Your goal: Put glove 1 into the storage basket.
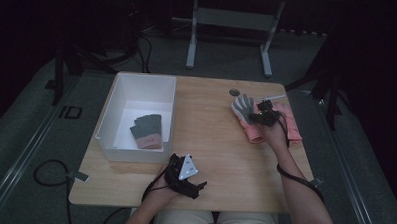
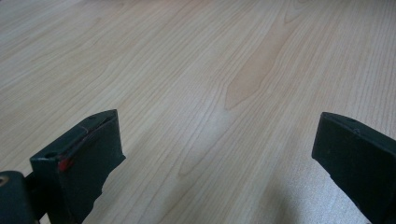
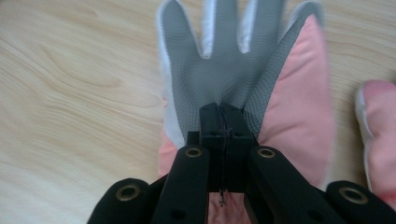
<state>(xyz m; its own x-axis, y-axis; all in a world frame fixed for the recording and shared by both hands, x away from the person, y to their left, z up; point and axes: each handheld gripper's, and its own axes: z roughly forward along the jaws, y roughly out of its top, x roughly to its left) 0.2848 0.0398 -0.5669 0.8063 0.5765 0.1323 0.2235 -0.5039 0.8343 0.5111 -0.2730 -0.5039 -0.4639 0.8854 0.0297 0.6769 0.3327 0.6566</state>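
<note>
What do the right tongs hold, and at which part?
The right tongs are shut on the grey-and-pink glove, pinching the grey palm fabric near its middle.

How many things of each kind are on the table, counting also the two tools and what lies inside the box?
Gloves: 3 (held glove, pink glove beside it, dark glove in the box, which may hide another)
White box: 1
Small dark round thing: 1
Tools: 2 (left tool open, right tool shut on the held glove)
Total: 7
</note>
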